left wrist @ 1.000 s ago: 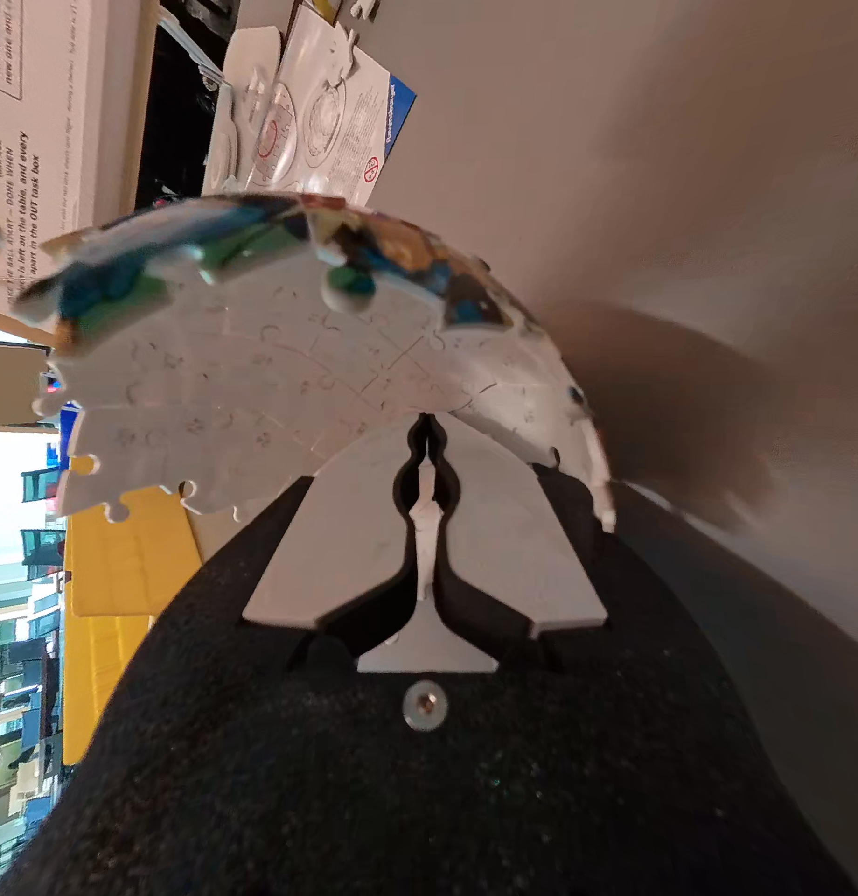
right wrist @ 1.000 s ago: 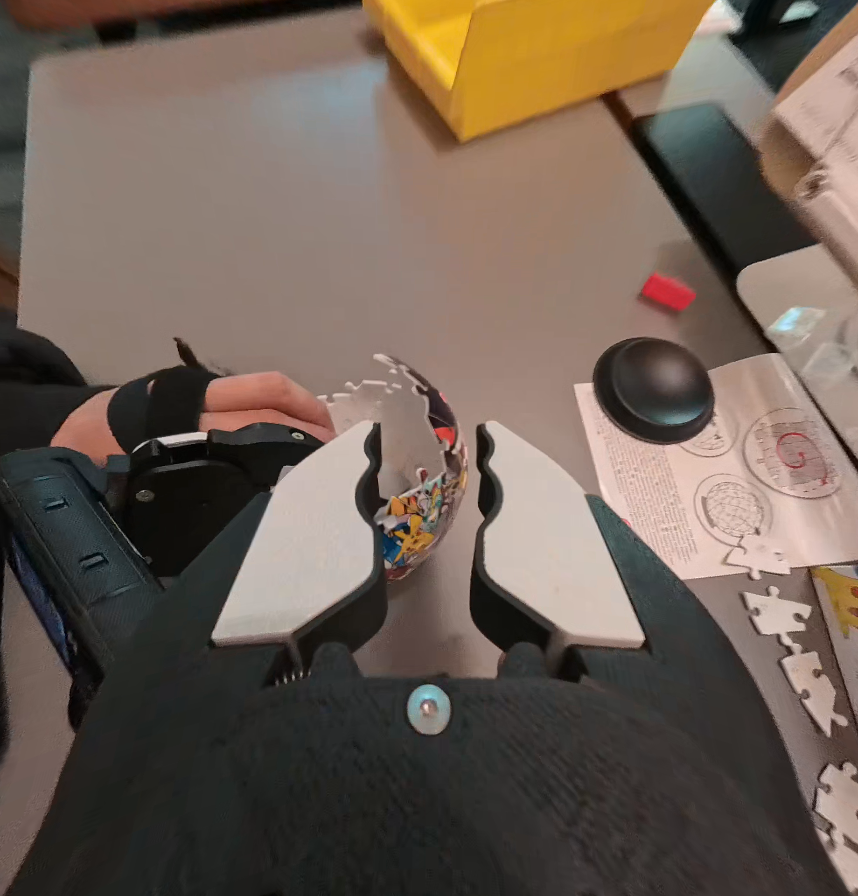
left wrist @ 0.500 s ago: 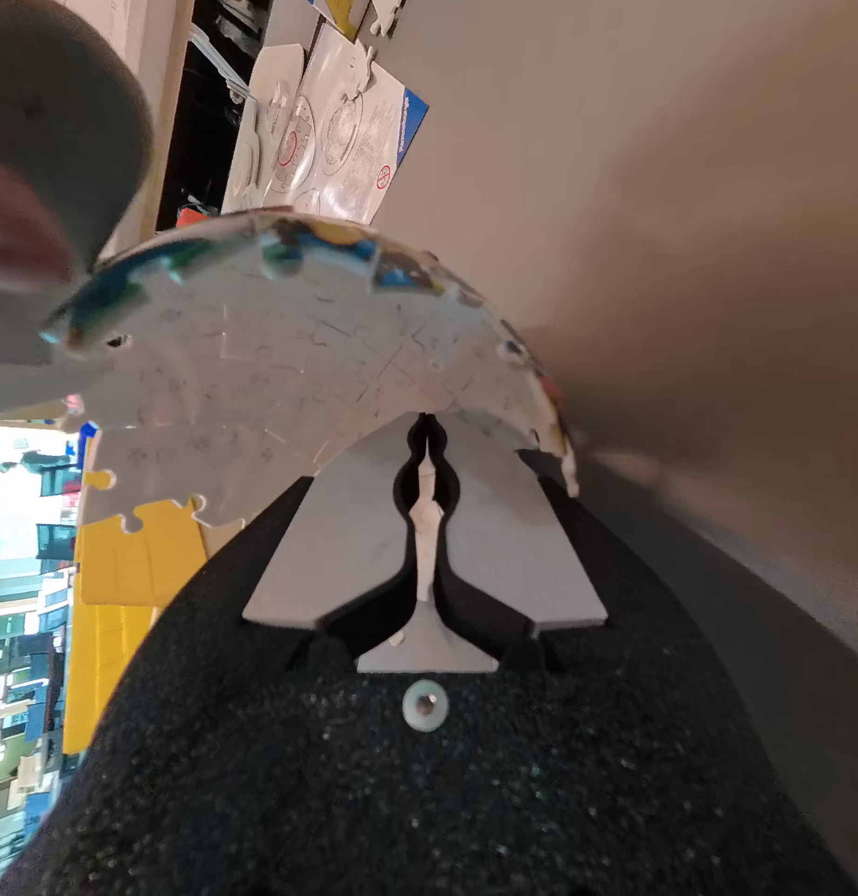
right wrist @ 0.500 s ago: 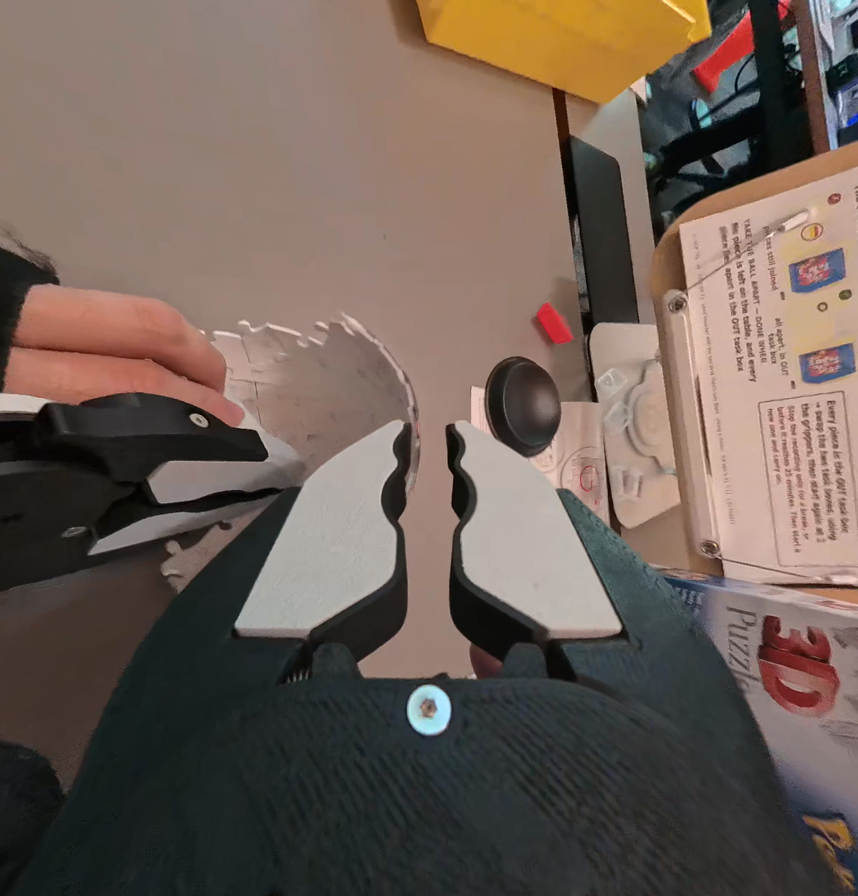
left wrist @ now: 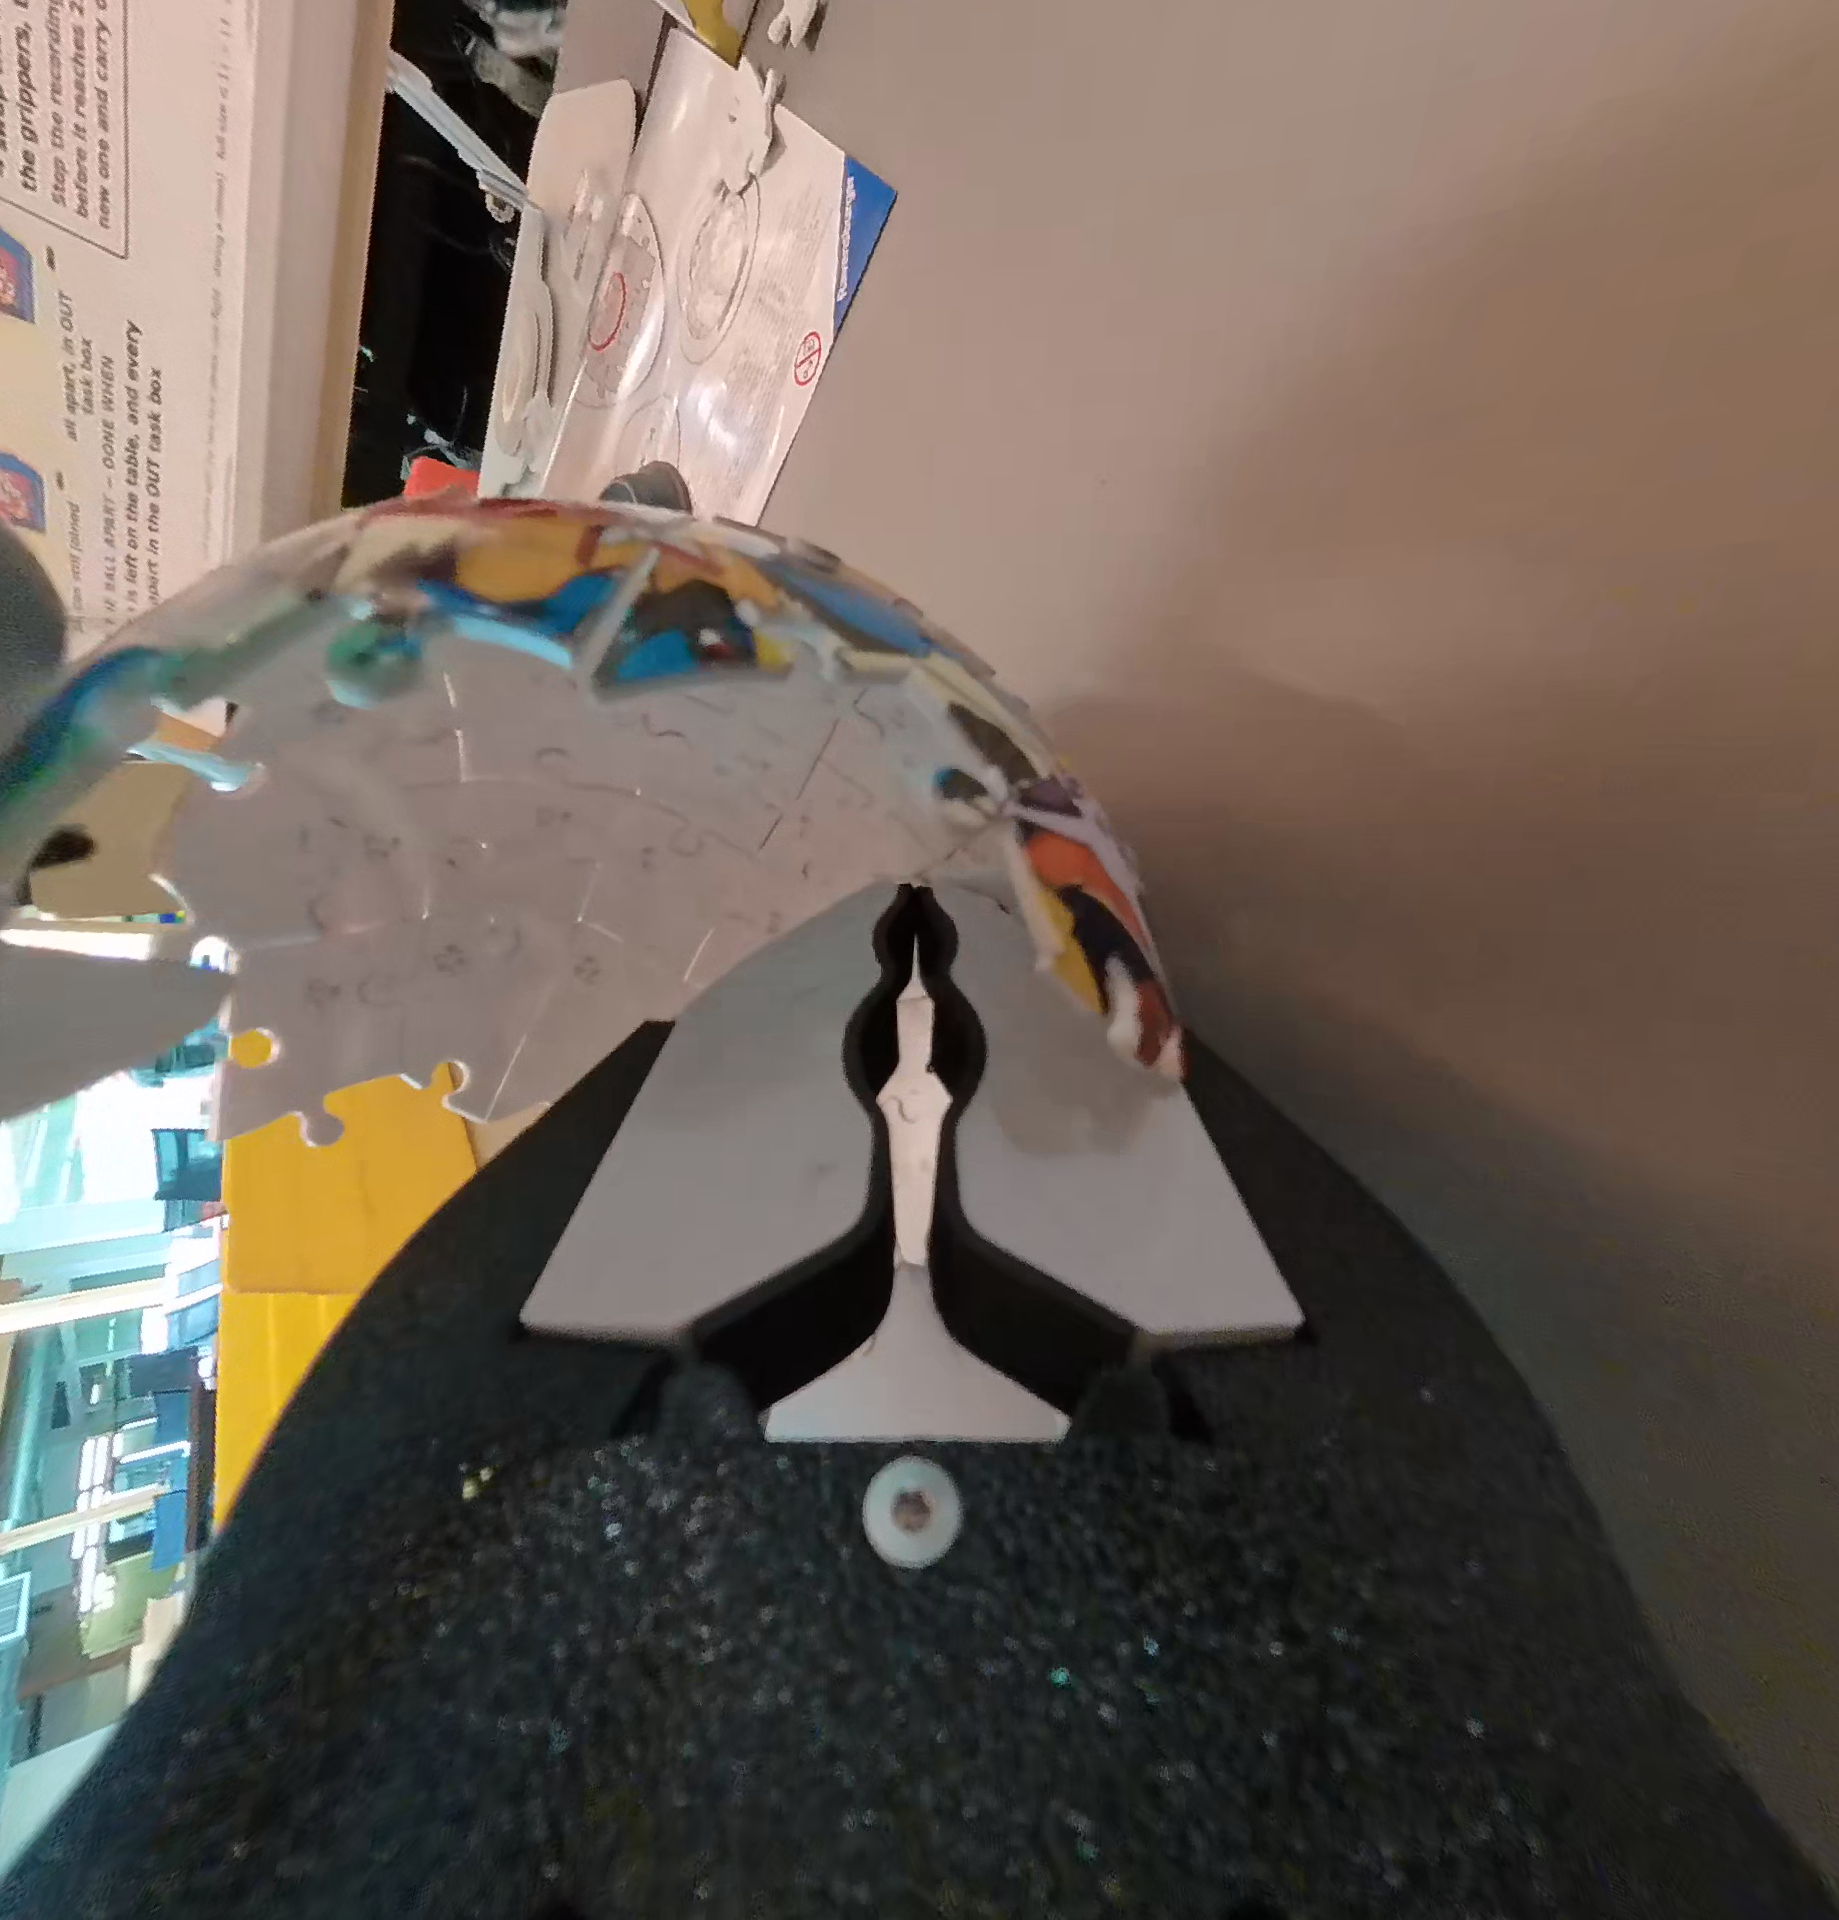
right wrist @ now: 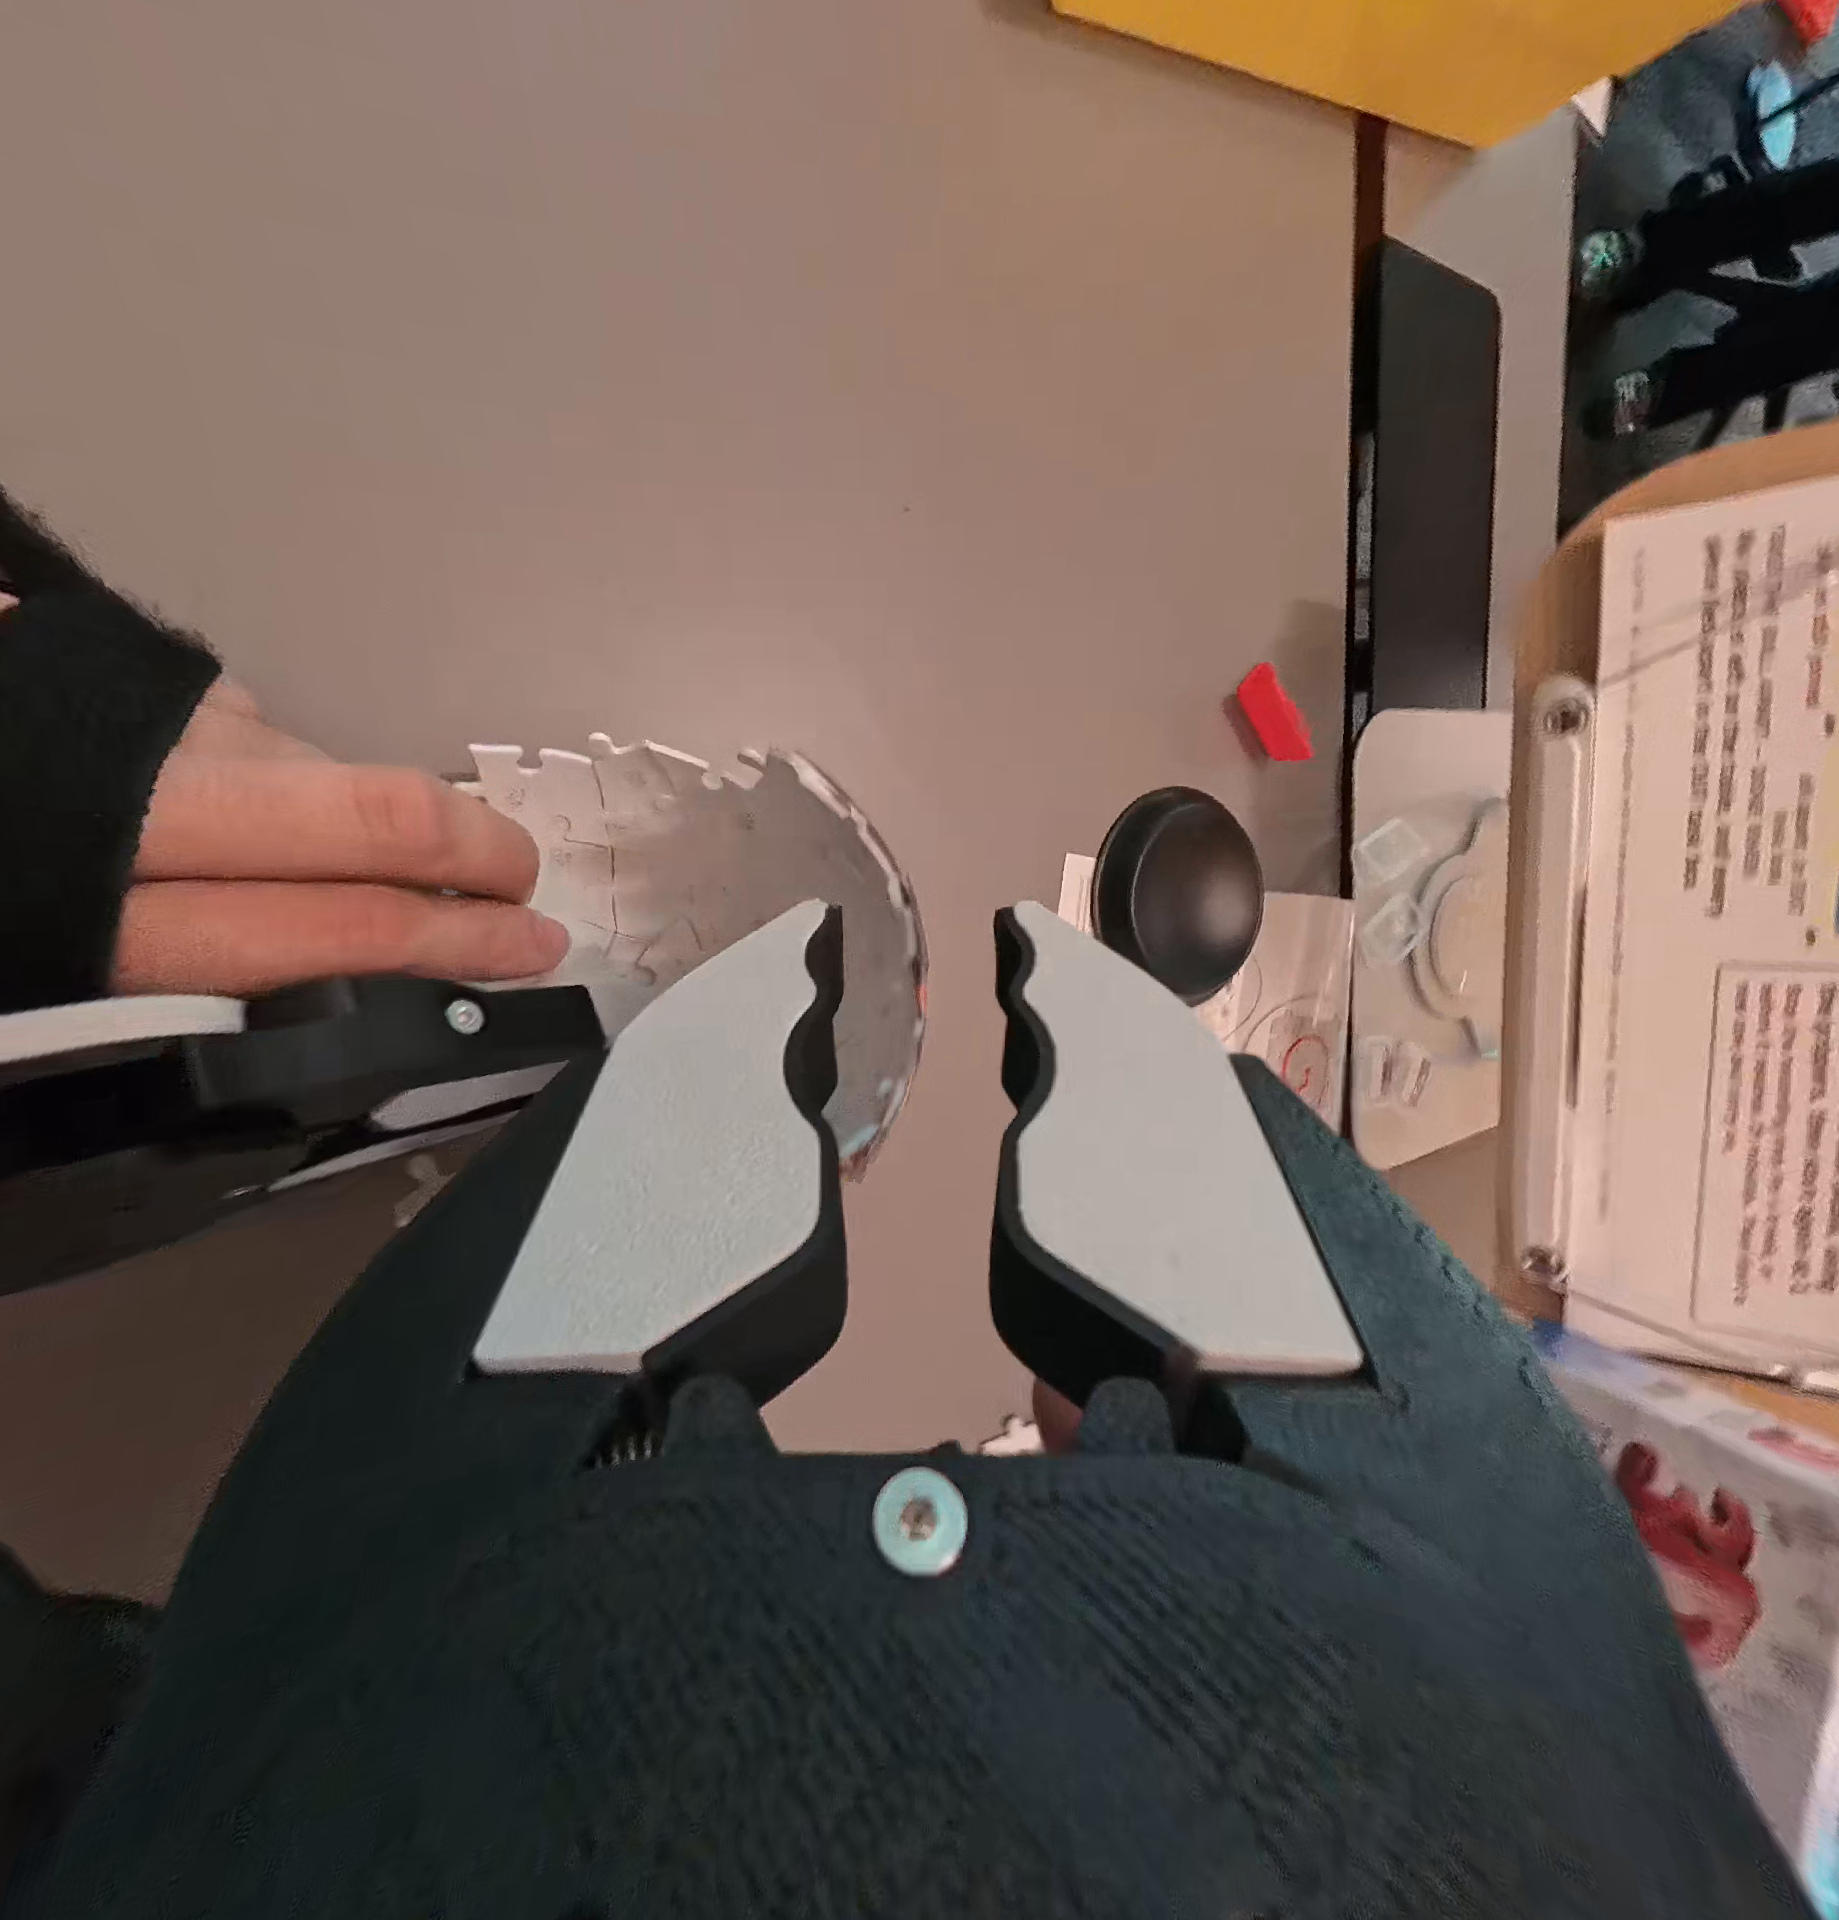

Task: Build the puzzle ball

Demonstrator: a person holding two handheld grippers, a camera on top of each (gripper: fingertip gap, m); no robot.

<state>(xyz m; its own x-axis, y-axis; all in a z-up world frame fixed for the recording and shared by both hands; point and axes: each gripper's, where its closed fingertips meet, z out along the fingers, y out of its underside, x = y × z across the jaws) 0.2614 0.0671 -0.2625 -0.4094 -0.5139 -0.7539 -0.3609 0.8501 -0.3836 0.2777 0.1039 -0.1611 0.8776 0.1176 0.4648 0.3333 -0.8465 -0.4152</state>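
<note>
The left gripper is clamped on the rim of the half-built puzzle ball, held above the grey table; the right gripper hangs beside it, fingers parted, empty; a printed instruction sheet and a lettered card lie nearby.

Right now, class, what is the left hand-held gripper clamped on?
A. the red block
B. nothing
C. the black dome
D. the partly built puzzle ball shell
D: the left hand-held gripper is shut on the edge of the curved puzzle shell, while the right hand-held gripper is open and empty.
</note>
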